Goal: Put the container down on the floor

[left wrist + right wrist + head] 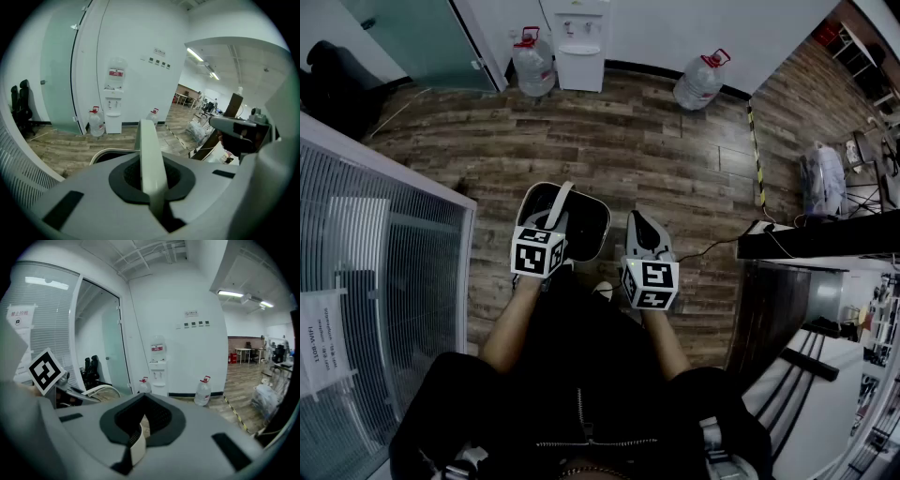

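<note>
The container [581, 230] is a dark bin with a pale rim and a pale strap handle [557, 206]. It is in front of my legs, over the wood floor. Whether its base touches the floor does not show. My left gripper [546, 227] is shut on the handle. In the left gripper view the handle [149, 154] rises straight out of the closed jaws, with the bin's rim [105, 152] behind it. My right gripper [643, 223] is beside the bin on its right, apart from it and shut. In the right gripper view only a short white ribbed strip [137, 444] shows at its seam.
Two water jugs [534, 64] [701, 82] flank a white water dispenser [581, 42] at the far wall. A partition with blinds [384, 262] runs along my left. A dark desk [825, 246] with a cable and a bagged bundle [823, 178] stands on my right.
</note>
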Tool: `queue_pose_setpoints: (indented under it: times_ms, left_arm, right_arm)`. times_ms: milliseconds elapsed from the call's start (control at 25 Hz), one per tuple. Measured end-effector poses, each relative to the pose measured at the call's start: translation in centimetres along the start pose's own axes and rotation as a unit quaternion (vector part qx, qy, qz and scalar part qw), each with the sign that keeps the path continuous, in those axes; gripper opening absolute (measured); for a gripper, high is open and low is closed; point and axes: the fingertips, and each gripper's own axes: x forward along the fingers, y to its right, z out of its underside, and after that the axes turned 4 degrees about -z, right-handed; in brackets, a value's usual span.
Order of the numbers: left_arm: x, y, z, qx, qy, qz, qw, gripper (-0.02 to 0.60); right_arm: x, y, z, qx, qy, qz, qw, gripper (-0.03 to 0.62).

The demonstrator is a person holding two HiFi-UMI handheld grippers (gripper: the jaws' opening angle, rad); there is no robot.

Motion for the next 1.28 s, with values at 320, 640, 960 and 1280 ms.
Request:
queue_pose_setpoints:
  times_ms: [320,640,960,1280]
  left_arm:
    - [-0.2,0.6,0.3,-0.026,0.004,-0.018,0.9995,0.017]
    - [-0.1,1.4,0.5,-0.033,0.006,-0.021,0.9992,0.017]
    - [2.6,1.6,-0.5,-0.035,-0.006,-0.009,0.9993,0.017]
    - [8.9,-0.1,-5.7,-0.034,-0.012,0.014,0.9993,0.017]
  right_arm:
    - [-2.3,1.2,-0.9,0.008,0.037,0.013,0.999,0.011]
    - [-3.2,1.8,0.4,0.017,0.023,-0.001,1.000,0.011]
    - [-0.8,2.7,0.3,0.022,0.009,-0.001,1.000,0.011]
    - [6.2,6.0,-2.8,0.017,-0.002,0.012,1.000,0.011]
